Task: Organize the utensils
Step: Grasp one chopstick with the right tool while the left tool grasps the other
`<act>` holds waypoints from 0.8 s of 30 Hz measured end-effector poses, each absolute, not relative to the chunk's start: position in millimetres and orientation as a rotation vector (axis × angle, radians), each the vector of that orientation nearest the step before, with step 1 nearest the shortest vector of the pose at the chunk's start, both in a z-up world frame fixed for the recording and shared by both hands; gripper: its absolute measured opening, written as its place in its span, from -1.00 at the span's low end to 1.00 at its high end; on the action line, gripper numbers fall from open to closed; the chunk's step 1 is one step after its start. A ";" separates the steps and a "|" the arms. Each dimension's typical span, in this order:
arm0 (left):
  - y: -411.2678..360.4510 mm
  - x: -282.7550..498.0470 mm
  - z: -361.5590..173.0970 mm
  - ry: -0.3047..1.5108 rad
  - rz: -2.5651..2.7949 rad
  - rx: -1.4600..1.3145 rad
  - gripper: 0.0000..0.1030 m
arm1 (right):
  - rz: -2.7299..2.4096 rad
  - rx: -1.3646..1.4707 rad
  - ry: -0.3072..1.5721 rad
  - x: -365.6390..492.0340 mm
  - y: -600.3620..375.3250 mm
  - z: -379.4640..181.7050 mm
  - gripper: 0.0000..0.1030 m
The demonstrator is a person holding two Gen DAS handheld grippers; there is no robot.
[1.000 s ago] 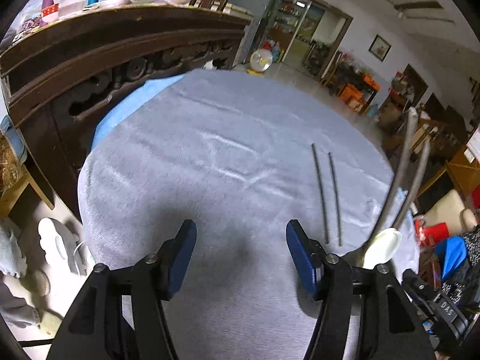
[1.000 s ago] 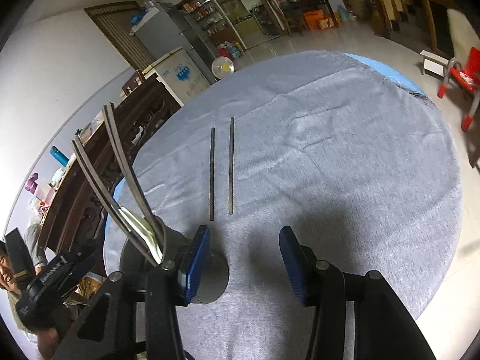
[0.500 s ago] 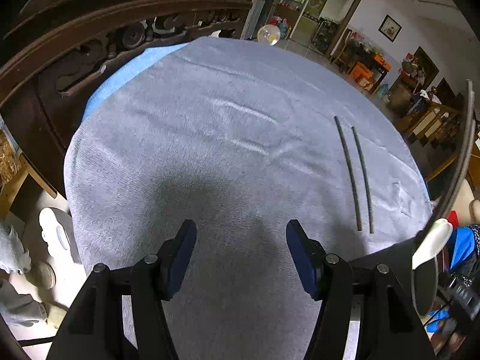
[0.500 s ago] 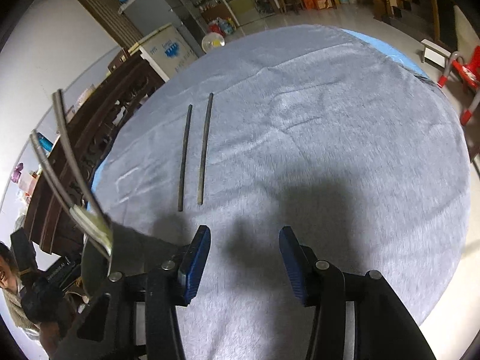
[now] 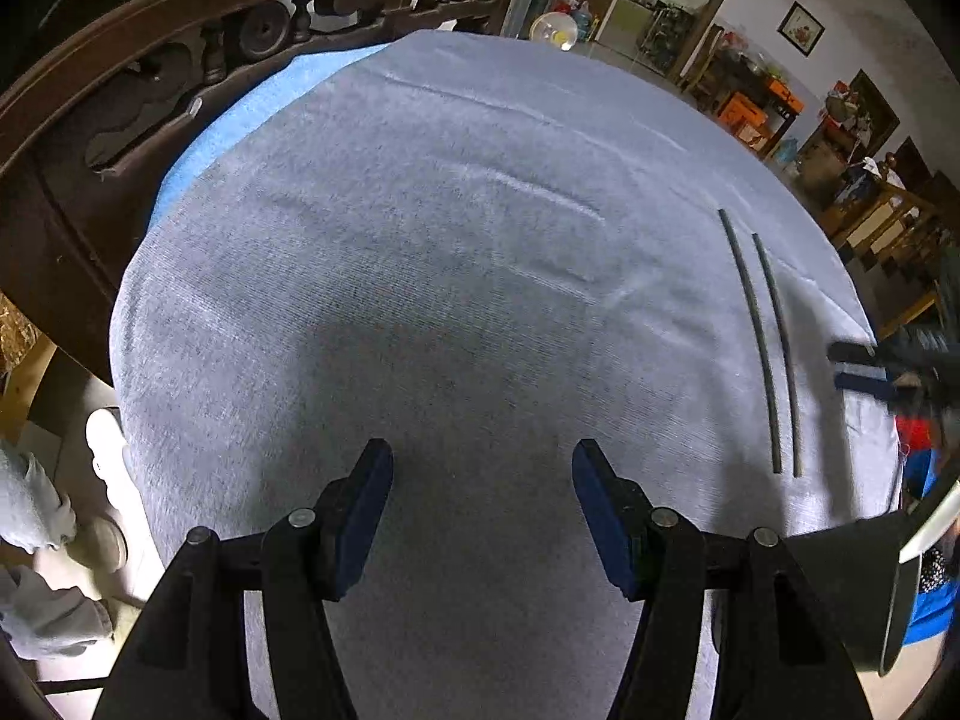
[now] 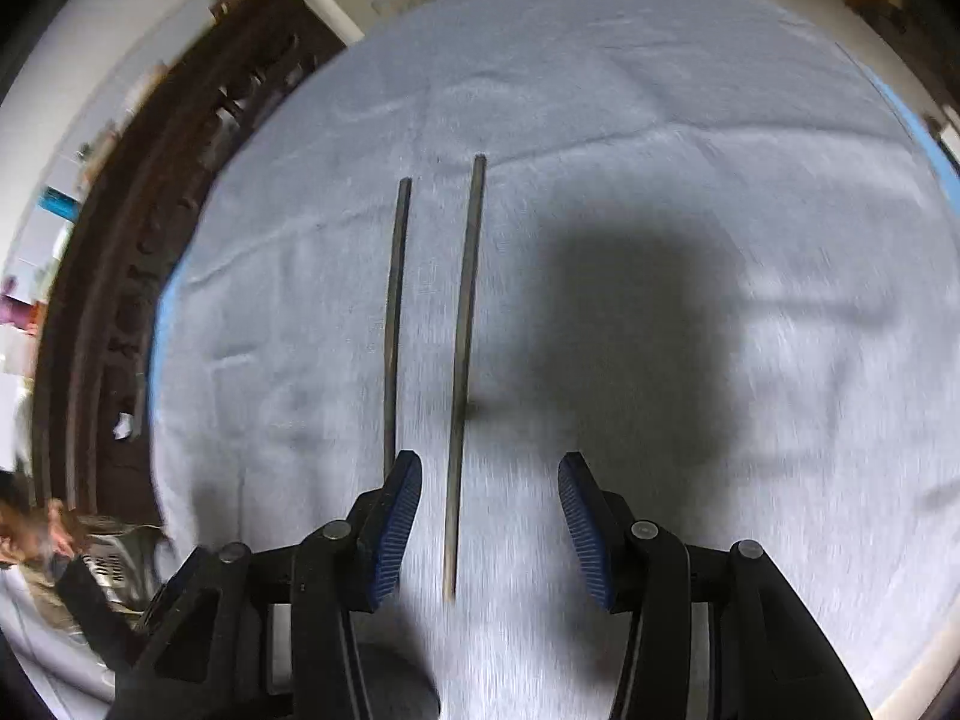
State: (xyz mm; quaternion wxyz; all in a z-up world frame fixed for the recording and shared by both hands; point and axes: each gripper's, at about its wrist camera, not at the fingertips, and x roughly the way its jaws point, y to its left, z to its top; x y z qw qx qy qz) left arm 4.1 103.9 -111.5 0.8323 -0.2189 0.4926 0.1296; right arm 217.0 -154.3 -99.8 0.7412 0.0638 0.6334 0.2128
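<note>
Right gripper [image 6: 489, 525], jaws apart, ungripping, now straddles one chopstick [image 6: 461, 378]; holder [image 5: 870, 594] cut off at table [image 5: 420, 240] edge.

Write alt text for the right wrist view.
The right tool hangs open over two dark chopsticks lying side by side on a grey tablecloth; one runs between its blue fingers, untouched. Dark carved furniture curves along the left, blurred.
</note>
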 end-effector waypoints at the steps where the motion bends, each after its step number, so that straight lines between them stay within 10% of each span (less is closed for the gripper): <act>1: 104.8 5.9 -111.9 1.046 0.273 -0.461 0.22 | 0.455 0.090 1.404 227.4 -142.7 -102.2 -0.07; 11: 104.5 43.2 -106.7 1.075 0.222 -0.375 0.22 | 0.380 -0.135 1.500 275.9 -82.4 -120.4 -0.85; 24: 75.5 197.4 -99.0 1.348 -0.060 -0.389 0.22 | 0.391 -0.273 1.562 240.3 -153.2 -121.8 -0.88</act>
